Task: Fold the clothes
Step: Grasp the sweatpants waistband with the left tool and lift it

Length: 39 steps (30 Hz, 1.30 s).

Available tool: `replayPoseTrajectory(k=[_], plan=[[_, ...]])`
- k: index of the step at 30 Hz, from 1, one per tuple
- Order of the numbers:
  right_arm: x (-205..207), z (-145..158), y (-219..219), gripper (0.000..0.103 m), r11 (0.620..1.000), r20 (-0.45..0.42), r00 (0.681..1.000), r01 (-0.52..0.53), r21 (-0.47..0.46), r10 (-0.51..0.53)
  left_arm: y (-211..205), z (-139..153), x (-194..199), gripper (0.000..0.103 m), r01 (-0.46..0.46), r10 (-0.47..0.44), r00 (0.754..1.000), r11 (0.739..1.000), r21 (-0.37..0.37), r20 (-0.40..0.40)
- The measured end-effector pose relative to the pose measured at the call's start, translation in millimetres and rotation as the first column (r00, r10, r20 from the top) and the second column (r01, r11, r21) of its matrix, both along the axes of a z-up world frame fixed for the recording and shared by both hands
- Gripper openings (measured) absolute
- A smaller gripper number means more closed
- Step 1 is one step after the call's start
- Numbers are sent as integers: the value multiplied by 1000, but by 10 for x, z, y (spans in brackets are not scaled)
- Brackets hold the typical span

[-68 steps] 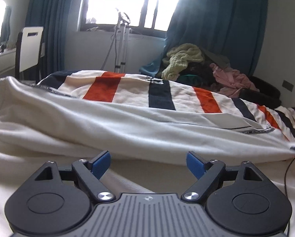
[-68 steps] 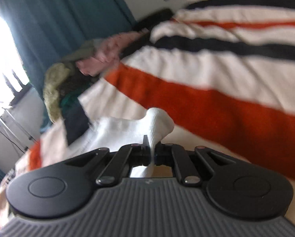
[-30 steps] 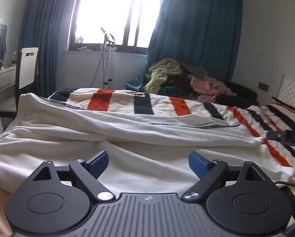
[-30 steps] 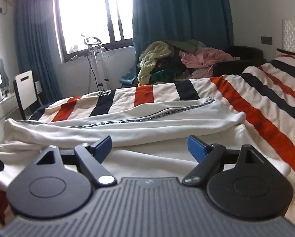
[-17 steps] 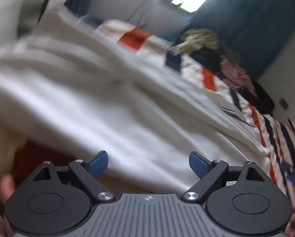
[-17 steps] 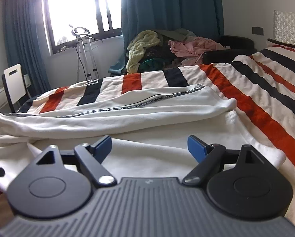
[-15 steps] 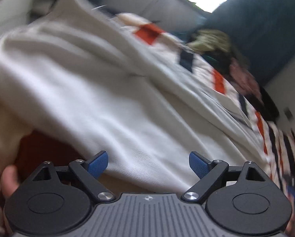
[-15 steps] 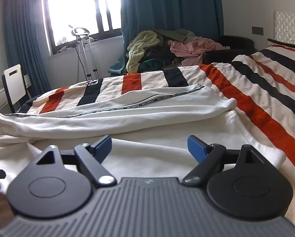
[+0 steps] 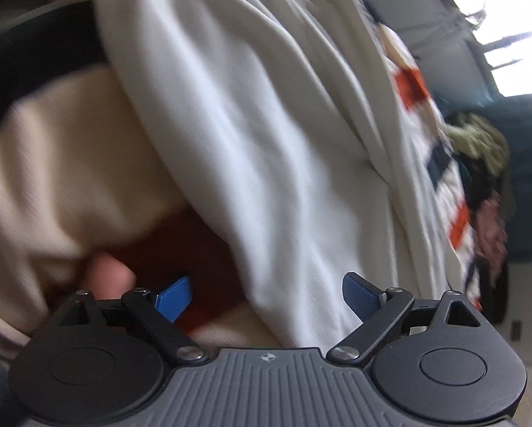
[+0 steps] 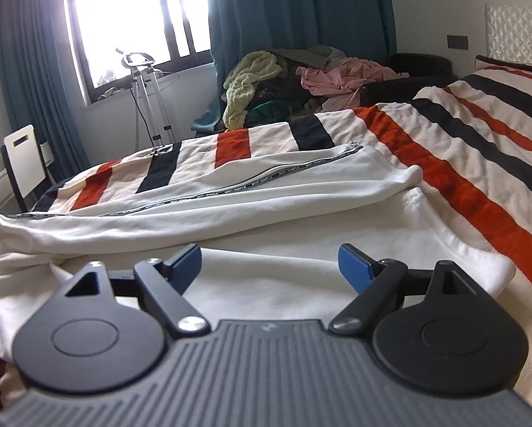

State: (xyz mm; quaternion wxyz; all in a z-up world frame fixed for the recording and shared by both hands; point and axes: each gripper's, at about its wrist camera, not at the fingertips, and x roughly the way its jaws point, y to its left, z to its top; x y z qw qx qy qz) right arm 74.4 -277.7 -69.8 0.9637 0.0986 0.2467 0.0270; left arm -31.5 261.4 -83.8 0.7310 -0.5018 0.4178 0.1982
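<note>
Two open grippers, hem nearest the left

Both jaws gape, holding nothing. White zip jacket (image 10: pixel 266 192) lies across the striped bed (image 10: pixel 479 149). Left hand-held gripper (image 9: pixel 266 297) has its near edge at twelve o'clock; right hand-held gripper (image 10: pixel 269 261) hovers above the cloth.

Matt white knit-cloth garment (image 10: pixel 266 220)

left tool (image 9: pixel 266 293) — jaws wide, nothing gripped, angled steeply down | right tool (image 10: pixel 269 261) — jaws wide, nothing gripped
</note>
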Motion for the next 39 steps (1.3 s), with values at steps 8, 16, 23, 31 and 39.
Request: replayPoseTrajectory(k=[8, 16, 23, 31, 39], plan=[[-11, 10, 17, 85, 1000, 11, 1000, -4, -13, 4, 614, 97, 73, 92, -107, 109, 994, 991, 86, -27], [34, -24, -36, 85, 1000, -12, 1000, 28, 3, -28, 683, 92, 177, 90, -62, 55, 991, 997, 53, 124], [66, -108, -136, 85, 995, -54, 995, 86, 52, -83, 626, 283, -34, 87, -95, 71, 951, 993, 68, 301], [71, -125, -138, 85, 993, -62, 992, 111, 32, -109, 925, -26, -172, 83, -263, 265, 955, 964, -38, 130], [64, -126, -215, 85, 989, -66, 989, 138, 58, -134, 922, 133, -106, 74, -246, 241, 944, 969, -4, 227]])
